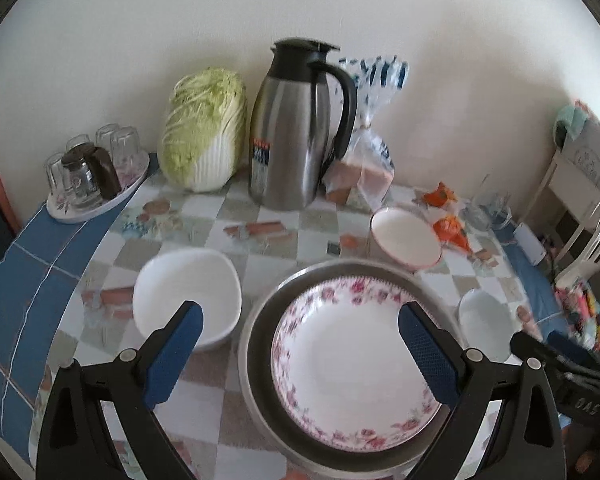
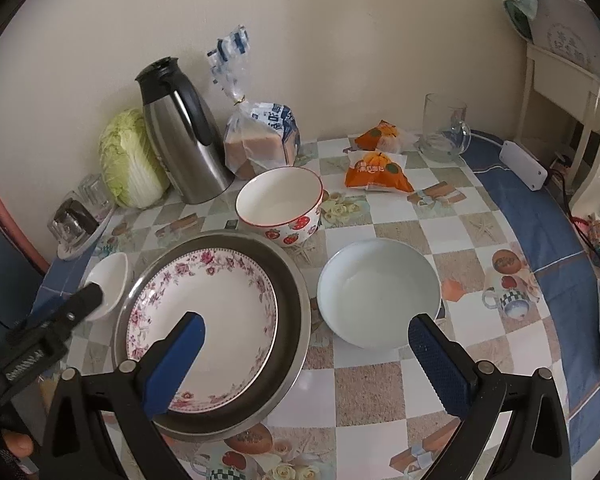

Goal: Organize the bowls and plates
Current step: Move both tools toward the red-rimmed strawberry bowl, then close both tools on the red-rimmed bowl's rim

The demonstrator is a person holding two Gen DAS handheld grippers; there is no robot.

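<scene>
Two claws, left and right, hang wide and empty above the surface. A floral plate lies nested in a steel basin, apparently the start of a stack. Three bowls stand apart, mouths upward: white, pale blue, strawberry-patterned. Being round, none shows a long axis.

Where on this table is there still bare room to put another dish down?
Most bare room is on the checked cloth, between the pale blue bowl, the orange snack packets and the glass mug. The back by the wall is crowded: cabbage, steel jug, bread bag.
</scene>
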